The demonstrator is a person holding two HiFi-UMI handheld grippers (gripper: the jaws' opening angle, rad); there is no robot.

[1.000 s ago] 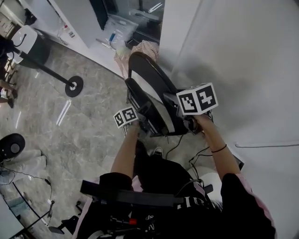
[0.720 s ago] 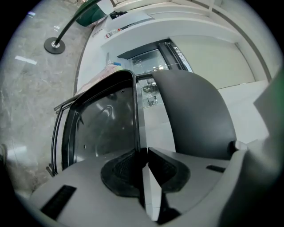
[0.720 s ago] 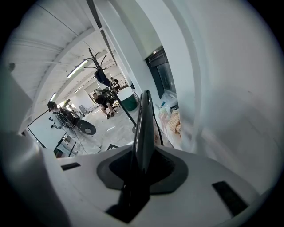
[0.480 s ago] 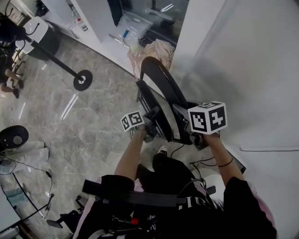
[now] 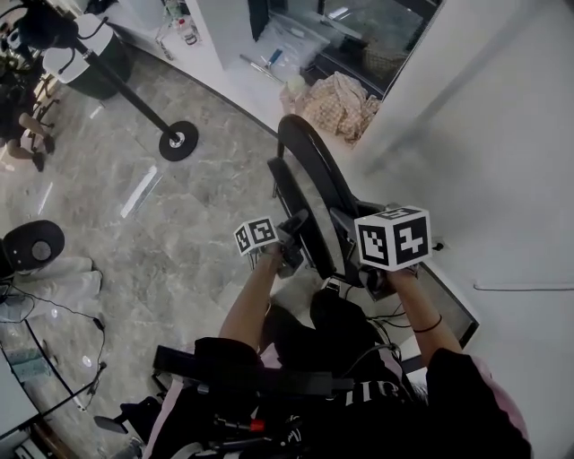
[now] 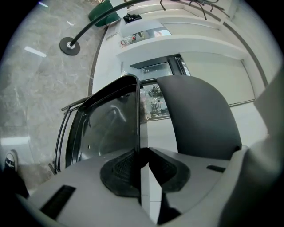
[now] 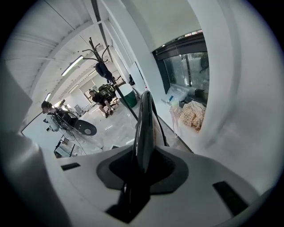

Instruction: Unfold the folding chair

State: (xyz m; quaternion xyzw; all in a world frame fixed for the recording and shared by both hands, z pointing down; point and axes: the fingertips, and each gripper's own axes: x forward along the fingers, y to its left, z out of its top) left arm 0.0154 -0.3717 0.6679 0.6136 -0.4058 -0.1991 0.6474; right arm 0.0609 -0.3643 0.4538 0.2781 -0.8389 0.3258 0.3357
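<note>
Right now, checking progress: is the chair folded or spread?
Folded: the chair stands upright, its two panels close together, no seat swung down.

Right claw [image 7: 140, 170] gripping black folding chair [image 7: 144, 124] edge, cloth heap [image 7: 193, 114] beyond

Below you lies a grey marbled floor [image 5: 170, 260] with bright reflections. A plain white wall [image 5: 511, 134] rises on your right. Ahead, 1 pole stand [image 5: 178, 141] has a round black base, and a crumpled checked cloth [image 5: 341, 100] lies by dark glazing [image 5: 377, 27].
</note>
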